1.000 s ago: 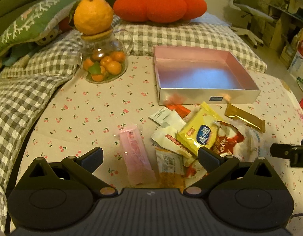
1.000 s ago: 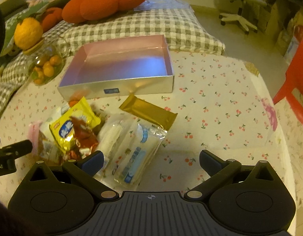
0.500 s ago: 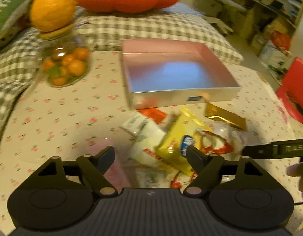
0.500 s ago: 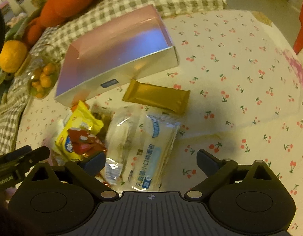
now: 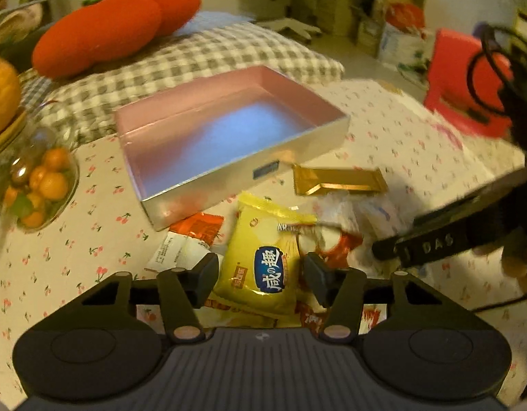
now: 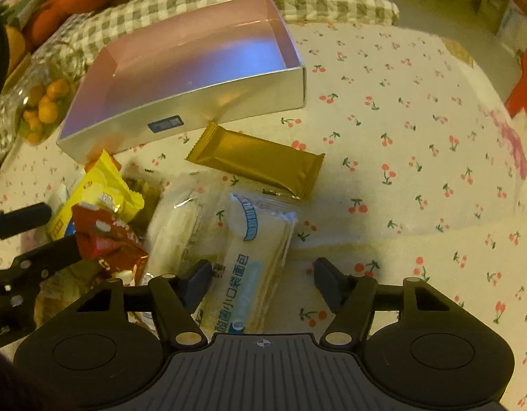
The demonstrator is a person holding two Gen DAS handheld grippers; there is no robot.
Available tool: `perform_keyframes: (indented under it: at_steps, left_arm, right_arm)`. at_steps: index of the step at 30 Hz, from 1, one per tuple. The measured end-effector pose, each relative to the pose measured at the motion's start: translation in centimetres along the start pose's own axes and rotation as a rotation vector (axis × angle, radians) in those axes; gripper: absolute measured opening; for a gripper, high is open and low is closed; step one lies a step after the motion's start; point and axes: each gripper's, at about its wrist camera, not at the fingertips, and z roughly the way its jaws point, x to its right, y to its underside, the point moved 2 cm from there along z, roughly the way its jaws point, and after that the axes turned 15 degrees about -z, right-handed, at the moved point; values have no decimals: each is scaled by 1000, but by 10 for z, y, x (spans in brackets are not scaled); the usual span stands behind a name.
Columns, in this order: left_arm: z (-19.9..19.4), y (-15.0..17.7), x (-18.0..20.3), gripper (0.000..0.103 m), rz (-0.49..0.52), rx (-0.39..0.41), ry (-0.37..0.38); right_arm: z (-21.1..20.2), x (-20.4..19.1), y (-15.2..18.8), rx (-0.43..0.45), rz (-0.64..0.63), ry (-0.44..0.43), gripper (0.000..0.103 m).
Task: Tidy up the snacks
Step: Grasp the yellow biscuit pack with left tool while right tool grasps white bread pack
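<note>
An empty silver box with a pink inside (image 5: 226, 133) (image 6: 195, 65) stands on the cherry-print cloth. A pile of snack packets lies in front of it. My left gripper (image 5: 260, 282) is open, its fingers on either side of a yellow packet (image 5: 263, 260) that also shows in the right wrist view (image 6: 92, 195). My right gripper (image 6: 260, 282) is open over a clear bread packet with blue print (image 6: 249, 260). A gold bar (image 6: 256, 159) (image 5: 338, 179) lies just before the box. A red packet (image 6: 109, 243) lies beside the yellow one.
A glass jar of small oranges (image 5: 34, 185) (image 6: 41, 106) stands left of the box. Checked cushions (image 5: 195, 58) and an orange plush pumpkin (image 5: 113, 27) lie behind it. A red stool (image 5: 468, 78) stands off to the right.
Both grippers have moved forward and down onto the snack pile. The left one has swung right and now straddles the yellow packet; the right one has closed in on the bread packet.
</note>
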Motion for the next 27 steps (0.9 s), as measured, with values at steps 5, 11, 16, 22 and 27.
perform_keyframes:
  at_steps: [5,11,16,22,27]
  left_arm:
    - [11,7,3,52,107,-49,-42]
    - [16,10,10,53,157,-23,-83]
    - [23,7,11,55,149,-2,-114]
    - [23,5,9,55,117,13,-124]
    - [21,3,4,54,57,6,-87]
  right_arm:
    - [0,6,1,-6,-26,35,61]
    - [0,8,2,1,-39,57,62]
    - [0,3,6,7,-65,76,66]
    - [2,-1,14,4,-101,70,89]
    - [0,-1,16,7,-112,62,88]
